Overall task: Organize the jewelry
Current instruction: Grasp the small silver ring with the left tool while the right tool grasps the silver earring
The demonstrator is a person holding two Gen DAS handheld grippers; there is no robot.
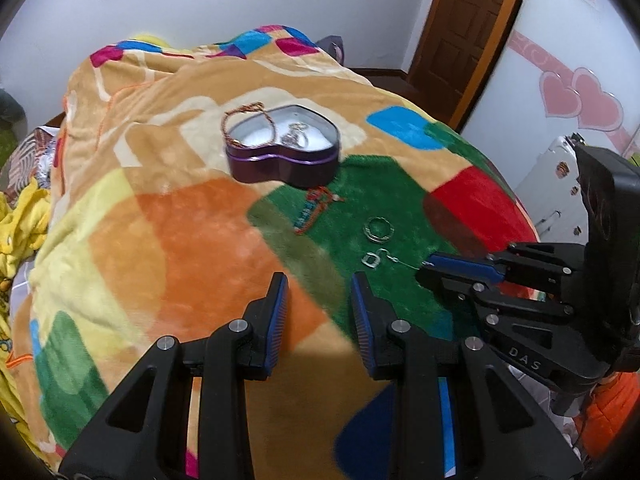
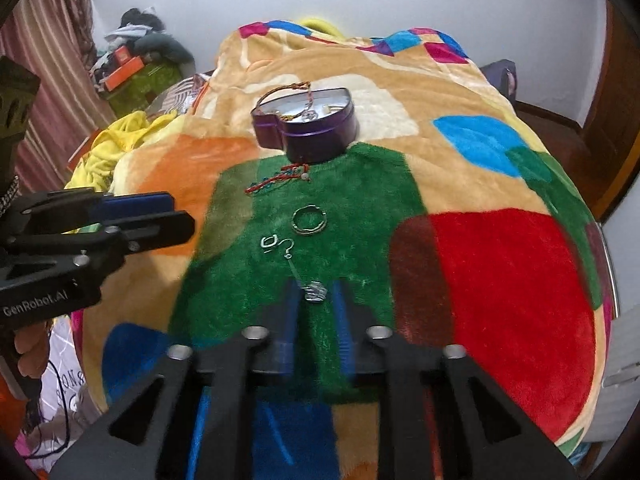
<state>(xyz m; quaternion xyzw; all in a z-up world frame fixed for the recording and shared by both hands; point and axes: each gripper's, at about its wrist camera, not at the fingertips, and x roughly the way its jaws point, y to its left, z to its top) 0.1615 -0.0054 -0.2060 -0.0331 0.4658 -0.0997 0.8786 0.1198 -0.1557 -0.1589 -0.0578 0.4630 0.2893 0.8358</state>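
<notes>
A purple heart-shaped tin (image 1: 282, 160) (image 2: 308, 132) stands open on the patchwork blanket, a braided bracelet (image 1: 240, 120) draped over its rim and silver pieces inside. In front of it on the green patch lie a red beaded bracelet (image 1: 316, 210) (image 2: 280, 180), a silver hoop (image 1: 378, 229) (image 2: 309, 220) and a small square earring (image 1: 371, 260) (image 2: 269, 242). A hooked drop earring (image 1: 400, 259) (image 2: 316, 292) trails from my right gripper (image 1: 424, 270) (image 2: 316, 292), which is shut on its pendant end. My left gripper (image 1: 320, 284) (image 2: 180, 216) hovers open and empty, left of the jewelry.
The blanket (image 1: 180, 240) covers a humped bed that falls away on all sides. Yellow clothing (image 2: 108, 148) and a clutter pile (image 2: 136, 60) lie to the left. A wooden door (image 1: 460, 20) and a heart-decorated wall (image 1: 580, 96) stand on the right.
</notes>
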